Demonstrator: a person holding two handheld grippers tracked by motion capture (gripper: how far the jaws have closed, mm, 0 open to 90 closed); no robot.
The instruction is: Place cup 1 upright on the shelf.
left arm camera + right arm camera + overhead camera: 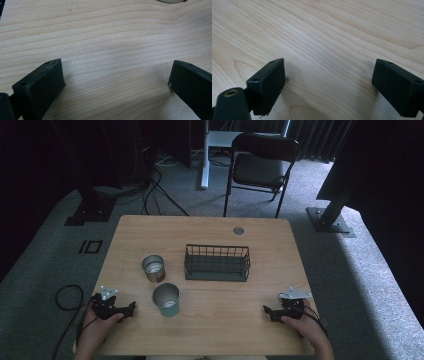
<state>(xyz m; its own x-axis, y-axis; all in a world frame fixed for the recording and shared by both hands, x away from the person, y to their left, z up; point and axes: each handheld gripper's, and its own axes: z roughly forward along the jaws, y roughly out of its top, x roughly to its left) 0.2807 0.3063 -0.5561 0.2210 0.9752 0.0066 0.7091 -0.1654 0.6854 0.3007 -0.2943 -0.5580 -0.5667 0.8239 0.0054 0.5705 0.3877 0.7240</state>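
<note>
Risk sits mostly near the worktop's (205, 317) front-left corner: the left hand-held gripper (131, 309), jaws spread and empty, rests near the teal cup (166, 299), and a careless sweep could tip it. The metal cup (153, 268) stands just behind, beside the wire basket (217, 263) at the centre, so one knock might reach both. The right hand-held gripper (266, 311), likewise released, lies well apart near the front-right corner. Both gripper views show bare wood grain between the jaws; the high view supplies the cups and basket.
</note>
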